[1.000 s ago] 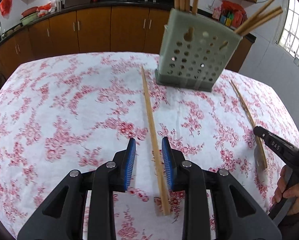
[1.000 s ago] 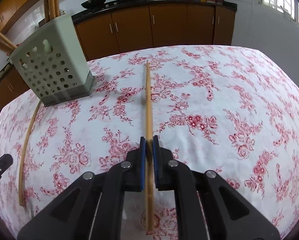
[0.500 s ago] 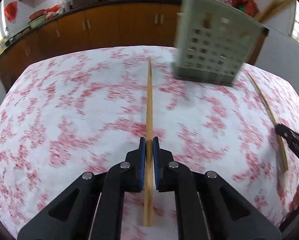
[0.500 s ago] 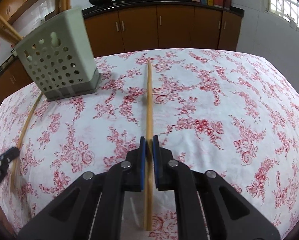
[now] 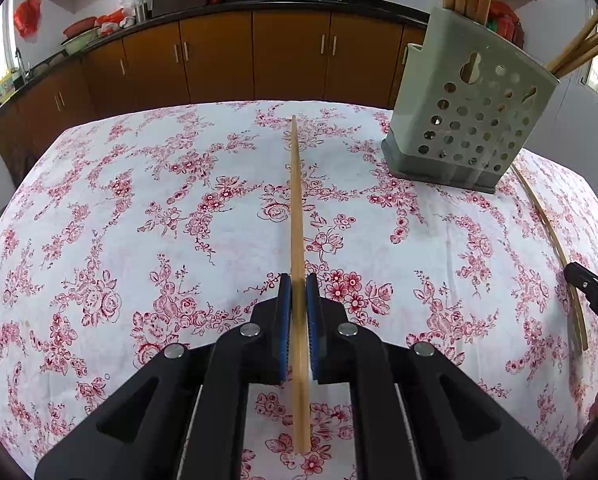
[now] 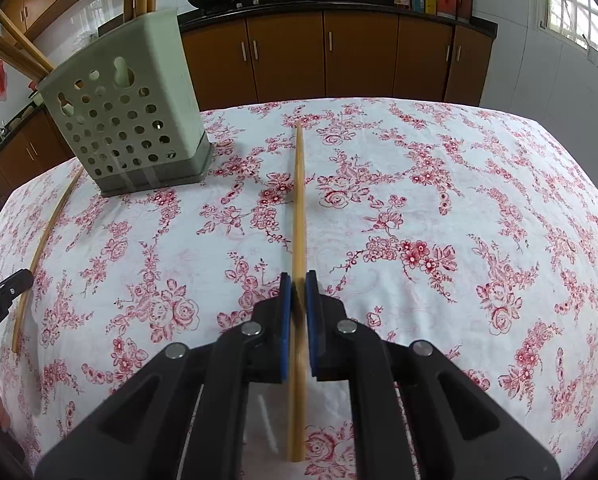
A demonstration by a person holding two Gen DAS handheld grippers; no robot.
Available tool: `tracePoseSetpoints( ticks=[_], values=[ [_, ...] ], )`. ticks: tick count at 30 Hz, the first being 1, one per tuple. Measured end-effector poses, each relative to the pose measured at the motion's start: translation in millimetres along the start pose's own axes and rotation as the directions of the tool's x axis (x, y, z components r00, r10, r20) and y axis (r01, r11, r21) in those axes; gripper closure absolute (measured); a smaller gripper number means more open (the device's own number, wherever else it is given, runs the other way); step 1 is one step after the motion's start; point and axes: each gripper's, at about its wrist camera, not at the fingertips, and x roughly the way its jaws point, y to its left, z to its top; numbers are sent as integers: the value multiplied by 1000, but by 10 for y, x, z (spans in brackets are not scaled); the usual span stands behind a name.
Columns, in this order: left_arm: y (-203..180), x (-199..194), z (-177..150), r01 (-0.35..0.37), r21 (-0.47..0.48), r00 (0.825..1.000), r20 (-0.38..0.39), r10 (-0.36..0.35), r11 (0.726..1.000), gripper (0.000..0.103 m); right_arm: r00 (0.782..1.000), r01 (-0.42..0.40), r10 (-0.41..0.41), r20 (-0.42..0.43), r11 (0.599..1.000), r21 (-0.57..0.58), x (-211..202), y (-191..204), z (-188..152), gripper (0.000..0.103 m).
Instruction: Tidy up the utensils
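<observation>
Each tool, left (image 5: 298, 294) and right (image 6: 298, 292), was clamped on a chopstick (image 5: 297, 216); near the holder (image 5: 465, 120), a long overhang risked snagging its rim.

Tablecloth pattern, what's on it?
Red roses and leafy sprigs on white; the tablecloth shows best in the right wrist view.

Both wrist views look forward and slightly downward along their own fingers, low and close over the floral tablecloth (image 5: 139, 208), toward the brown cabinets (image 5: 219, 64) at the far wall. The left wrist view has the green utensil holder (image 5: 467, 120) to its right; the right wrist view has it (image 6: 127, 120) to its left. Both views share the holder, the cloth around it and the cabinets behind it.
</observation>
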Motion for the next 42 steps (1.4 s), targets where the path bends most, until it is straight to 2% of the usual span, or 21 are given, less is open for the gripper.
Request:
tracePoseSetpoints(
  ticks=[13,28,38,42],
  values=[
    [-1,-9,-6,3,-3,1000,0,-3,1000,94,1000,-4,4,0,1000,3,7,-15,-2,94],
    [54,-31,-33,43,-38,999,2,-43,998,94,1000,-22,22,-1,1000,19,-19,-26,-13,94],
    [-2,-98,-101,24,-1,1000,-4,-24,1000,95,998,-60,60,1,998,20,-69,-90,-54,95],
    [54,-201,-126,44,-9,999,-7,-44,999,95,997,-63,62,50,998,22,-259,-172,-57,95]
  ],
)
